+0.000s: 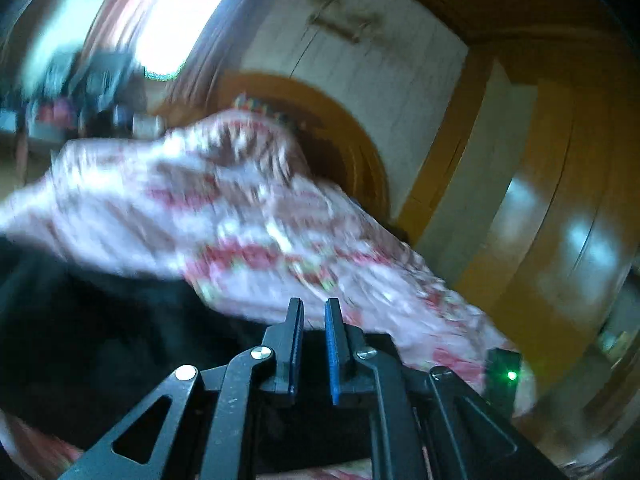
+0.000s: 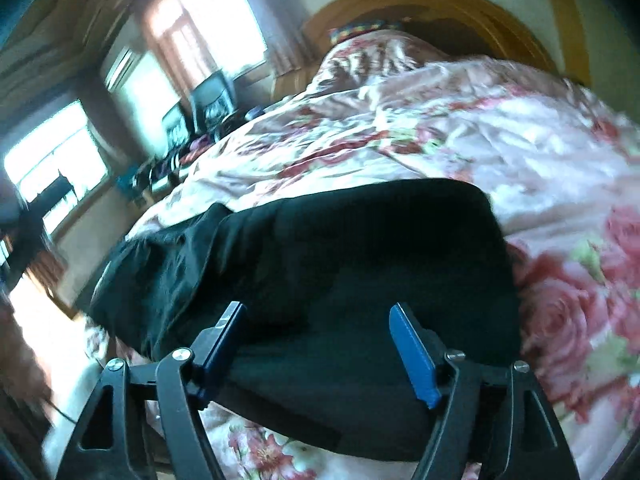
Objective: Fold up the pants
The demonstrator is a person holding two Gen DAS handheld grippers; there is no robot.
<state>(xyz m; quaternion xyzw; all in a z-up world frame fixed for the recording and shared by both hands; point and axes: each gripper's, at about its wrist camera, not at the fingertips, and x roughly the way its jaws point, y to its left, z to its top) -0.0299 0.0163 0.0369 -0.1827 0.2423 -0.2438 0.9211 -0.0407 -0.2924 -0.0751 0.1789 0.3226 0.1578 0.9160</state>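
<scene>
Black pants (image 2: 320, 264) lie spread across a floral bedspread (image 2: 520, 152), folded into a broad dark panel with a crumpled part toward the left. My right gripper (image 2: 316, 312) is open, its blue-padded fingers wide apart just above the near part of the pants, holding nothing. In the blurred left wrist view, my left gripper (image 1: 314, 305) has its fingers a narrow gap apart with nothing visible between them. Dark pants fabric (image 1: 100, 340) lies below and left of it, and the bedspread (image 1: 240, 216) rises beyond.
A curved wooden headboard (image 2: 460, 4) stands at the far end of the bed. Bright windows (image 2: 216, 12) and cluttered furniture (image 2: 192, 120) are at the left. A wooden wardrobe (image 1: 560, 200) and white wall (image 1: 360, 60) fill the right of the left wrist view.
</scene>
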